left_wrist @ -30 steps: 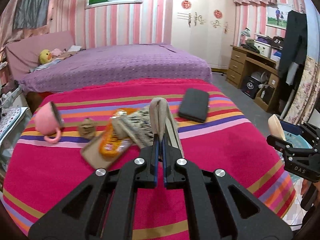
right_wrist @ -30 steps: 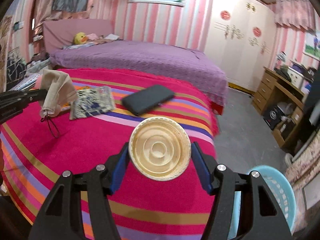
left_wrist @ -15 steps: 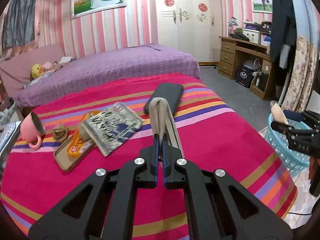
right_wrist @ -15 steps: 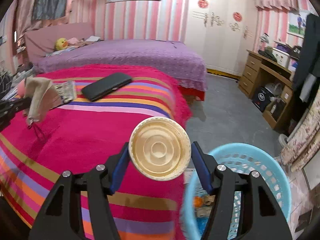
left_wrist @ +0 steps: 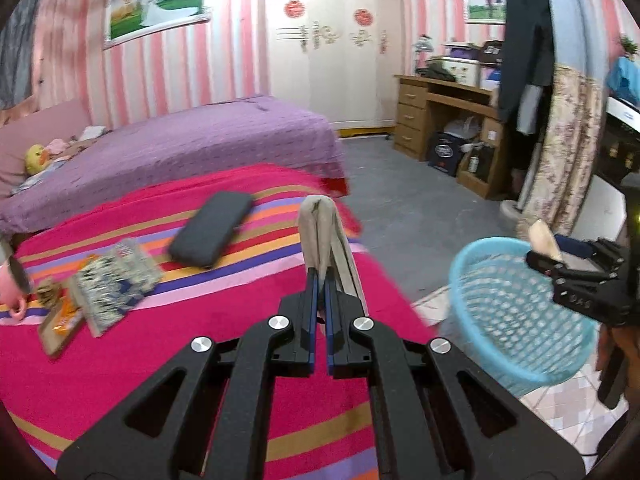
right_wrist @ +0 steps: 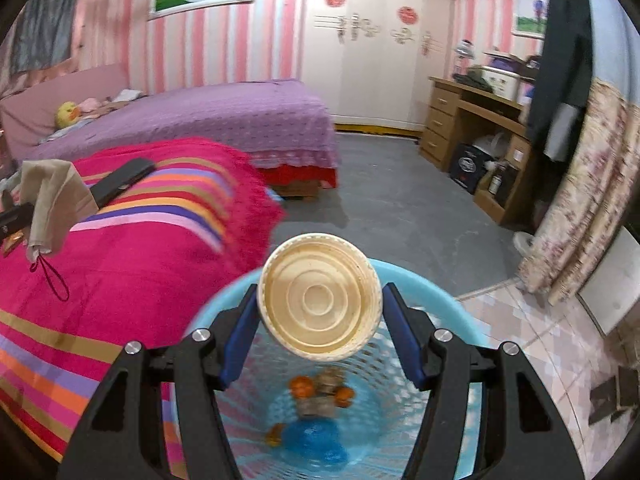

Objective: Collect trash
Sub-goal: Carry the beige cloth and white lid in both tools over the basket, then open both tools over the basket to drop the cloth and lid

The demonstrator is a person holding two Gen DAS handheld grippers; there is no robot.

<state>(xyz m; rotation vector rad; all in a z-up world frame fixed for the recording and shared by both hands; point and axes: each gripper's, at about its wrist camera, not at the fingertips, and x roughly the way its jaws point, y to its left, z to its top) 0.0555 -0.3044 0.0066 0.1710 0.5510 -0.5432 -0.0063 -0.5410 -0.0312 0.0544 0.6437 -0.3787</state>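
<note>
Right claw (right_wrist: 320, 312): clamped on a cream paper bowl (right_wrist: 319, 297), base facing the camera, right over the basket.
Basket (right_wrist: 460, 316): light blue, on the floor beside the bed, orange and blue scraps in its bottom.
Left claw (left_wrist: 320, 280): pressed together, pinching a beige cloth pouch (left_wrist: 326, 236), above the bed's edge nearest the basket.
Bed (left_wrist: 160, 360): striped pink cover; dark case (left_wrist: 210, 234), packet and mug lie farther from the basket.

Cream paper bowl (right_wrist: 319, 297) between the jaws, above blue basket (right_wrist: 448, 312).
</note>
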